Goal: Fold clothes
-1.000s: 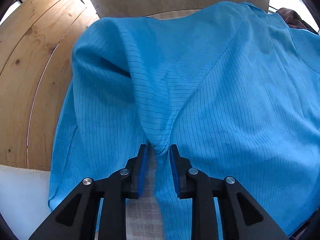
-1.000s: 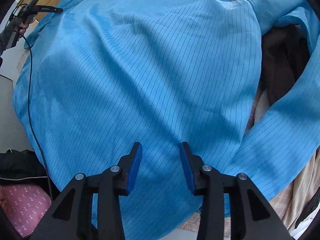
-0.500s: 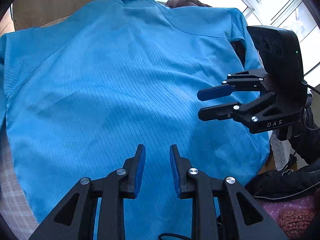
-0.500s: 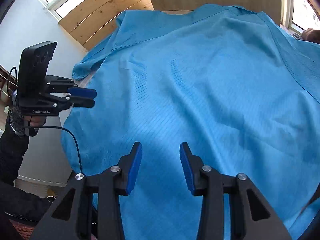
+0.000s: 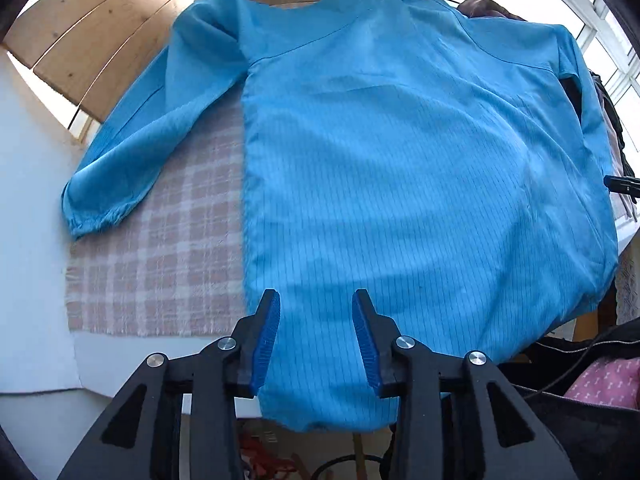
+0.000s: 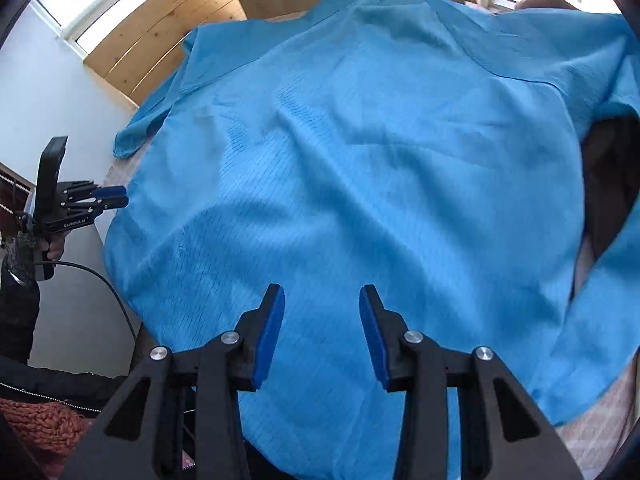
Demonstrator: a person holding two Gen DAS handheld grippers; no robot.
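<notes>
A blue pinstriped shirt [image 5: 400, 184] lies spread back-up on the table, collar at the far end. Its one sleeve [image 5: 132, 152] rests on the checked cloth at the left. In the right wrist view the shirt [image 6: 360, 160] is rumpled and its other sleeve [image 6: 592, 340] trails off at the right. My left gripper [image 5: 316, 336] hovers over the near hem with its jaws opening and nothing between the pads; it shows again at the shirt's left edge [image 6: 116, 196]. My right gripper [image 6: 322, 336] hangs open above the shirt's lower back, pads clear of the cloth.
A pink-and-white checked cloth [image 5: 160, 260] covers the table under the shirt. Wooden panels [image 5: 100, 32] stand behind at the left. Dark clothes [image 5: 600, 112] are piled at the right. A pink patterned bag [image 5: 600, 380] and an orange knit [image 6: 40, 420] lie near the front edge.
The left gripper let go of the pinched fold, swung across the shirt and back toward the near hem, and its jaws widened. The right gripper lifted and tilted up, staying open.
</notes>
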